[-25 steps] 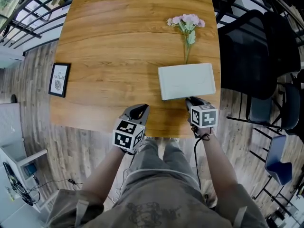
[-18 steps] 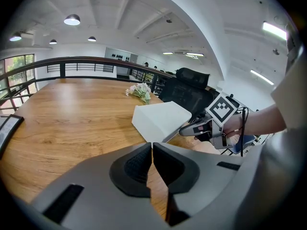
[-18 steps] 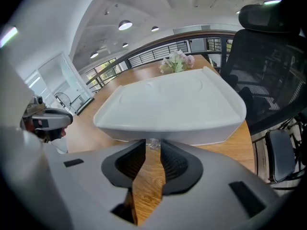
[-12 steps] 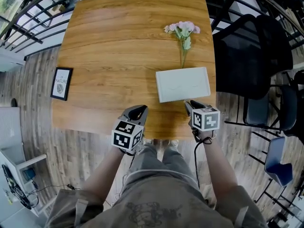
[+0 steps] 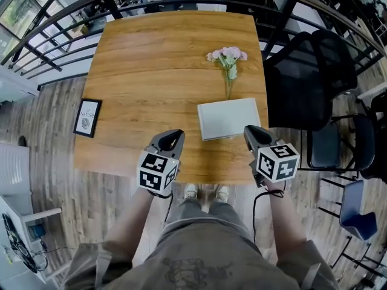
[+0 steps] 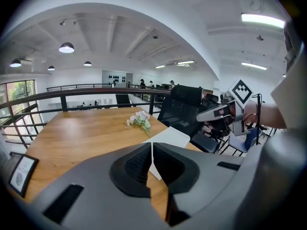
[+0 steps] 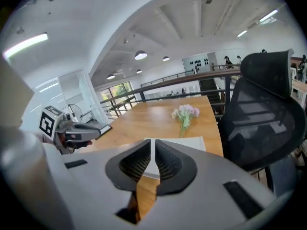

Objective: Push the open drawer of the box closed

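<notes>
The white box [image 5: 228, 118] lies flat on the wooden table [image 5: 151, 71], near its right front corner; no drawer sticks out of it in the head view. My right gripper [image 5: 254, 132] hangs above the table's front edge, just right of and nearer than the box, apart from it. Its jaws have just been closing and stand shut with nothing between them [image 7: 153, 143]. My left gripper [image 5: 171, 136] is held at the box's left, also off the table, shut and empty [image 6: 152, 145]. The box [image 6: 168, 137] shows beyond the left jaws.
A bunch of pink flowers [image 5: 227, 58] lies behind the box. A small framed picture [image 5: 87, 118] sits at the table's left edge. A black office chair [image 5: 302, 80] stands close to the table's right side. Railings run around the far edges.
Both grippers have risen off the table. The right one has left the box's front edge, which it touched a second ago. The box looks unchanged.
</notes>
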`<state>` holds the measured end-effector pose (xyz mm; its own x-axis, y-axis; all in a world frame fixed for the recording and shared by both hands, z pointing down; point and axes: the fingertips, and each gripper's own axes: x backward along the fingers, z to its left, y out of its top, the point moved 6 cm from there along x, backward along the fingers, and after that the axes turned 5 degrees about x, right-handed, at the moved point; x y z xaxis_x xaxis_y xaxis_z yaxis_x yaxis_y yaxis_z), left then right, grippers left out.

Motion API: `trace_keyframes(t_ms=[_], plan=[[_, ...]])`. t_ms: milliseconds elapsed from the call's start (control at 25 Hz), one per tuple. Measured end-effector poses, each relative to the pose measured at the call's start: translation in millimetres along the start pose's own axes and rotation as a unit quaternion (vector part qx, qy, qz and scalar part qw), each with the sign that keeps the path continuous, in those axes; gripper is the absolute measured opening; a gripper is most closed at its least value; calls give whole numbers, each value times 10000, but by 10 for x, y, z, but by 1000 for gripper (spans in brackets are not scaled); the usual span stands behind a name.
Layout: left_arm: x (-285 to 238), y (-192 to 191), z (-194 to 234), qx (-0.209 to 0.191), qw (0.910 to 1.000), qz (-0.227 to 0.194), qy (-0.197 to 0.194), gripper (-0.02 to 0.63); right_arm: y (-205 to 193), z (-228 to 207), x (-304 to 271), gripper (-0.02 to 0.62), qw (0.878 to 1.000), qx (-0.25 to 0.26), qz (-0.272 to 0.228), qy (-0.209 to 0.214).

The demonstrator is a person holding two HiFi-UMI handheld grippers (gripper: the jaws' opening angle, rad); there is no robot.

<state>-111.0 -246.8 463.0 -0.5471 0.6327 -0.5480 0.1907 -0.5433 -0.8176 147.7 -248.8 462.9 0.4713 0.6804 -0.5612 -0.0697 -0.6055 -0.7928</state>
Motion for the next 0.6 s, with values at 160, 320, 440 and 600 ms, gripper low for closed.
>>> trace_keyframes(t_ms=[160,320,440,600], plan=[[161,293,-26,-103,9992,-384,77,26,410,157,321,48,9972,409,-631,14],[371,584,-142,-271,9962,-817,98,26,743,366,683,48,9901,865,-1108,47],[567,848,-278,-481,9912,-1225,117,26,946,485,971,46,9830,1035,-1514,122],[836,1149,-478,-887,9815,-1691,166,26,1141,597,1352,44,9725,1014,-2083,230]])
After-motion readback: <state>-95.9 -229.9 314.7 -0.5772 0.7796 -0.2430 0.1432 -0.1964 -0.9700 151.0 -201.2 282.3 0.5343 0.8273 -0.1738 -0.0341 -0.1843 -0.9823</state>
